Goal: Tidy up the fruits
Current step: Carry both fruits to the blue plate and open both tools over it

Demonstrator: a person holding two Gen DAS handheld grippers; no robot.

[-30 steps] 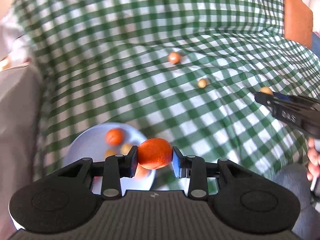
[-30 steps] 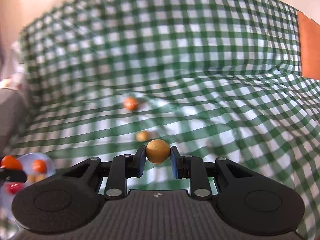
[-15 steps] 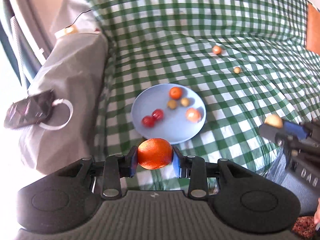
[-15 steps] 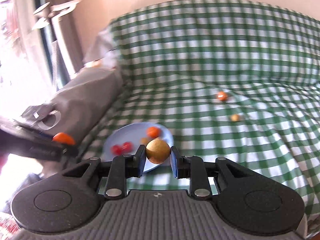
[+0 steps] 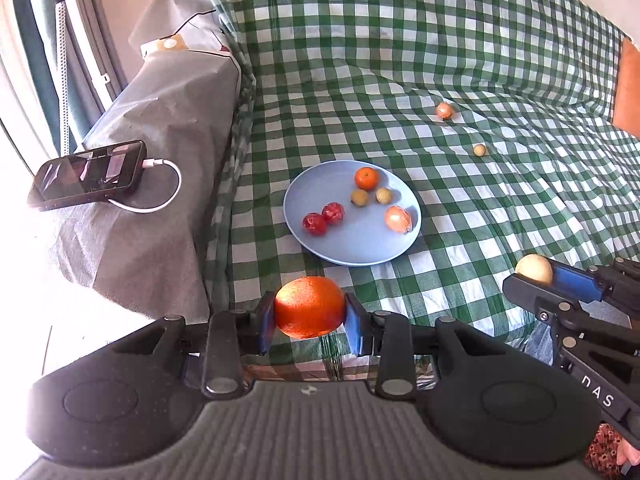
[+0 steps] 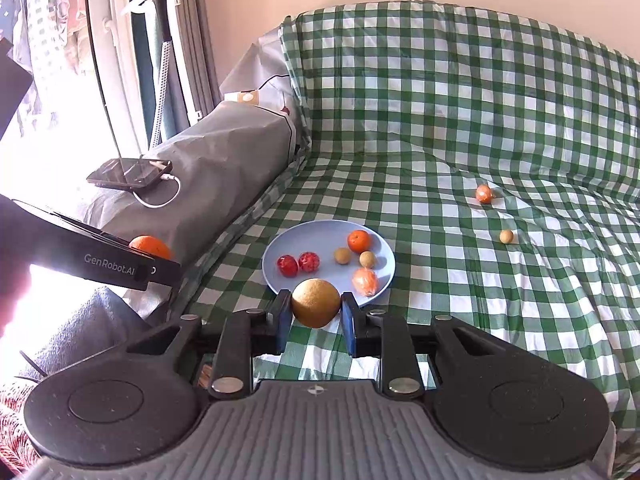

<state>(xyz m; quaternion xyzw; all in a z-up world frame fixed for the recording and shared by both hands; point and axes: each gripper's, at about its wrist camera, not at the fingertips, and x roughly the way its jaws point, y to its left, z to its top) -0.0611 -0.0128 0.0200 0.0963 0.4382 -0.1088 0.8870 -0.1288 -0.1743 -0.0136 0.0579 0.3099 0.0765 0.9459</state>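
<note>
Sharp, sunlit frames; left-side window glare blown out; fisheye-bent edges.

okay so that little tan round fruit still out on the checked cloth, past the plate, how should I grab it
Take the tan fruit across its widest middle, jaws coming straight down from above. It is a small ball lying alone on soft, wrinkled cloth, so a side approach would likely nudge it away. The netted orange fruit lies apart from it, so there's probably room either side.

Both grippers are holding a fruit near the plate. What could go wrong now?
The plate sits on soft, wrinkled cloth and already holds six fruits, so a dropped orange might knock them off or tip it. The round tan fruit is held only at its sides by the right gripper and could slip and roll away.
</note>
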